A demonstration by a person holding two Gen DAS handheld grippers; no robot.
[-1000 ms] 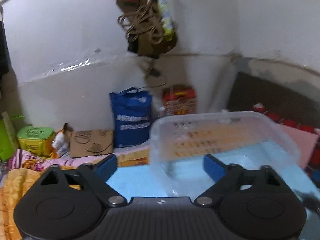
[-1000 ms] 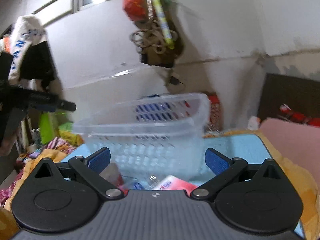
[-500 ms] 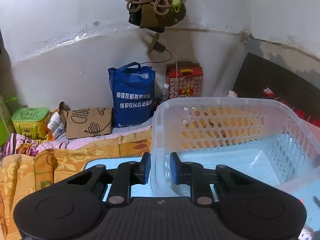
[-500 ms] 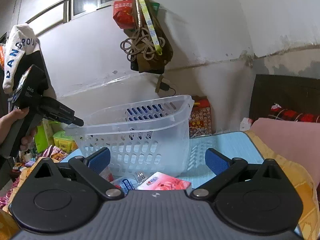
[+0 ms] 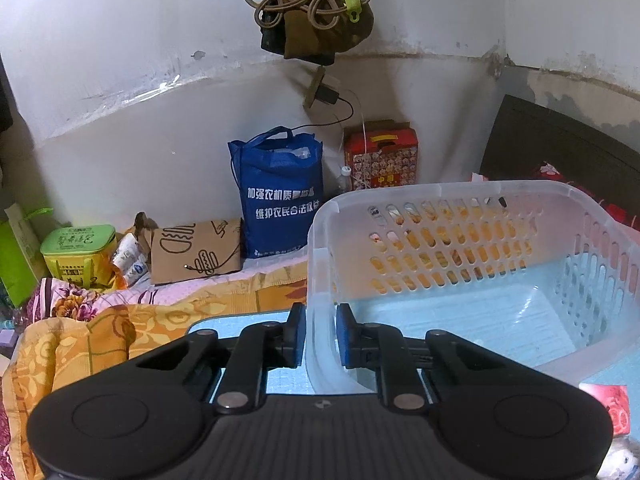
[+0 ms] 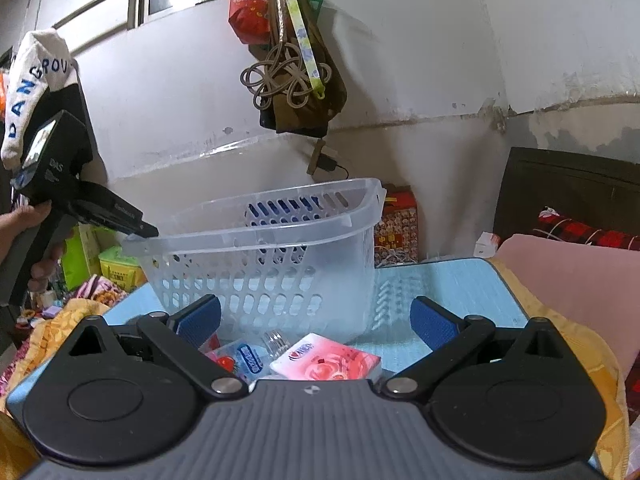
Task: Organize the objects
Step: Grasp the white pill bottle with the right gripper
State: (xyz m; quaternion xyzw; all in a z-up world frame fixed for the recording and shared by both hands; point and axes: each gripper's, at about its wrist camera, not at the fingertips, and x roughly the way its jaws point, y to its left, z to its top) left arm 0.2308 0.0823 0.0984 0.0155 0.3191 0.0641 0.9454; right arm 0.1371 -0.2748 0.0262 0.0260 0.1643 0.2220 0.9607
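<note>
A clear slotted plastic basket (image 5: 440, 194) stands on a light blue mat (image 5: 248, 320). My left gripper (image 5: 321, 336) is shut on the basket's near-left wall, one blue pad outside and one inside. In the right wrist view the basket (image 6: 260, 264) sits ahead, and the left gripper (image 6: 134, 228), held by a hand (image 6: 24, 220), pinches its left rim corner. My right gripper (image 6: 316, 320) is open with nothing between its fingers. Just below it lie a pink tissue pack (image 6: 324, 360) and a small water bottle (image 6: 250, 360) in front of the basket.
Against the far wall stand a blue bag (image 5: 280, 196), a red box (image 5: 380, 156), a cardboard bag (image 5: 196, 248) and a green tin (image 5: 78, 252). An orange blanket (image 5: 80, 340) lies to the left and a pink cushion (image 6: 572, 280) to the right. A brown bag with coiled cords (image 6: 296, 80) hangs overhead.
My left gripper went from open to shut on the basket's wall and dipped a little. The basket, blurred a second ago, now holds still. The right gripper stays open in place.
</note>
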